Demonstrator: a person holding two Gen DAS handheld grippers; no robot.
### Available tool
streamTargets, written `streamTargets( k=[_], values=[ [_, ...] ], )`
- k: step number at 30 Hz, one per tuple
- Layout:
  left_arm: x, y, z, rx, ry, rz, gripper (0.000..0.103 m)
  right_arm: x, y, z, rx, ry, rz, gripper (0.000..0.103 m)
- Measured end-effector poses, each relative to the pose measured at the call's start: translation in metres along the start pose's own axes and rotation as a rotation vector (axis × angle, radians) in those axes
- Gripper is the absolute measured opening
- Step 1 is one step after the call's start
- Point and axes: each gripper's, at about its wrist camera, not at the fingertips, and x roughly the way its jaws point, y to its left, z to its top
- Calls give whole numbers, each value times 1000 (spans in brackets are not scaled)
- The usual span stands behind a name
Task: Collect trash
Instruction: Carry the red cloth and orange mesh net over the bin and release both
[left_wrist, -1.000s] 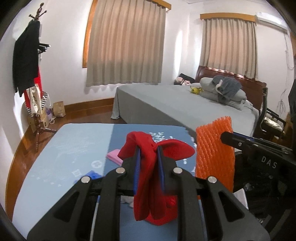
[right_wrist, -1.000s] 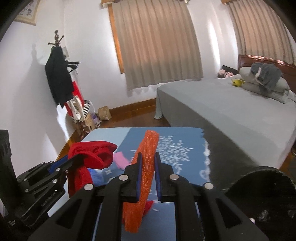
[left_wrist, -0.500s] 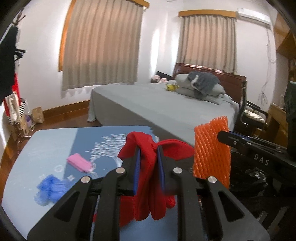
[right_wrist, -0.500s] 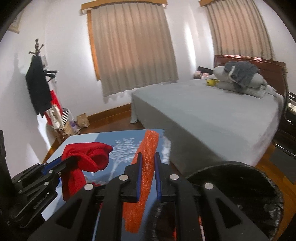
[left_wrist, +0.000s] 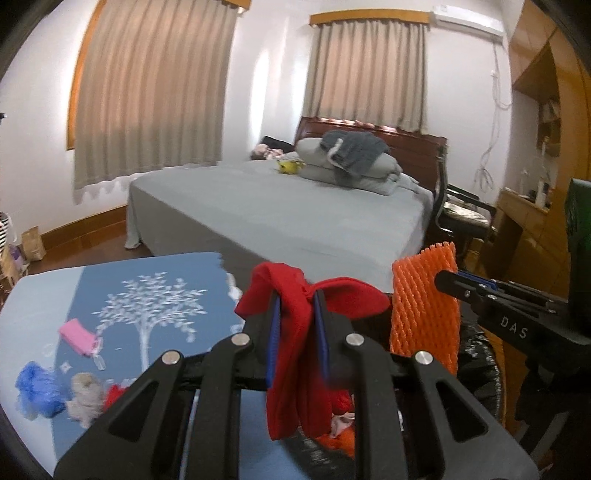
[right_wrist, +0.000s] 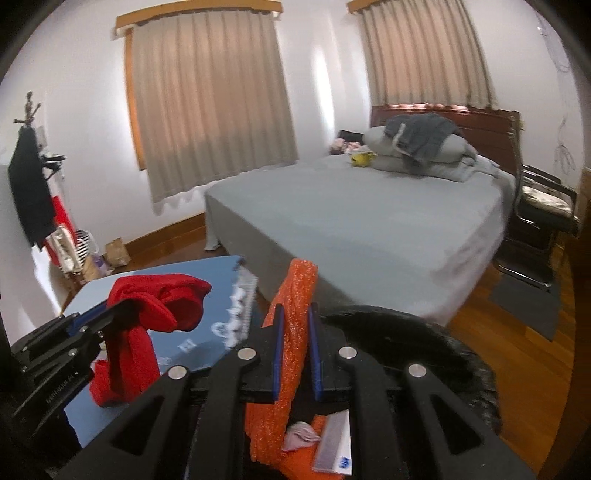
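Both grippers have swung from the blue table toward the black-lined bin (right_wrist: 461, 354) at lower right. The left gripper (left_wrist: 297, 321) stays clamped on the crumpled red cloth (left_wrist: 295, 354); the right gripper (right_wrist: 295, 339) stays clamped on the orange foam net sleeve (right_wrist: 291, 354). Release is due next.

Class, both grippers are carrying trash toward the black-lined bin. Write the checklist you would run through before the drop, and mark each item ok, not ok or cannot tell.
1. Left gripper shut on the red cloth: ok.
2. Right gripper shut on the orange foam net: ok.
3. Bin open, with trash already inside: ok.
4. Orange foam net over the bin mouth: ok, its lower end hangs inside the rim.
5. Red cloth fully over the bin: cannot tell; it hangs near the table edge.
6. Table cleared: not ok; a pink piece, a blue wad and a grey wad remain.
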Motion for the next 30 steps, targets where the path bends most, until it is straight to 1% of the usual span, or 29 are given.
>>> streamTargets(
  k=[6, 13, 15, 17, 19, 24, 25, 26, 27, 28, 29, 30],
  values=[
    [22, -34, -5, 24, 22, -60, 16, -8, -37, -10, 30, 12, -65, 12],
    [44, -68, -15, 60, 56, -113, 17, -9, -70, -18, 72, 26, -109, 12],
    [51, -73, -17, 64, 68, -118, 20, -6, -76, -20, 81, 38, -121, 15],
    [56, -76, -19, 71, 78, -120, 28, -6, -80, -23, 91, 43, -134, 17],
    [55, -76, -20, 73, 75, -119, 38, -5, -86, -26, 99, 46, -144, 23],
    [51, -68, -18, 59, 68, -88, 49, -6, -93, -29, 115, 47, -158, 37],
    [50, -65, -18, 54, 66, -78, 53, -7, -95, -29, 117, 45, -160, 40],
    [48, -62, -17, 49, 62, -64, 56, -6, -96, -28, 118, 42, -163, 48],
    [46, -59, -16, 46, 57, -53, 64, -7, -95, -28, 118, 38, -166, 59],
    [43, -55, -16, 41, 49, -34, 71, -8, -94, -27, 117, 33, -170, 65],
    [40, -52, -15, 39, 44, -23, 75, -9, -92, -27, 118, 25, -176, 74],
    [37, -49, -14, 37, 39, -13, 76, -10, -90, -26, 119, 17, -179, 80]
  ],
)
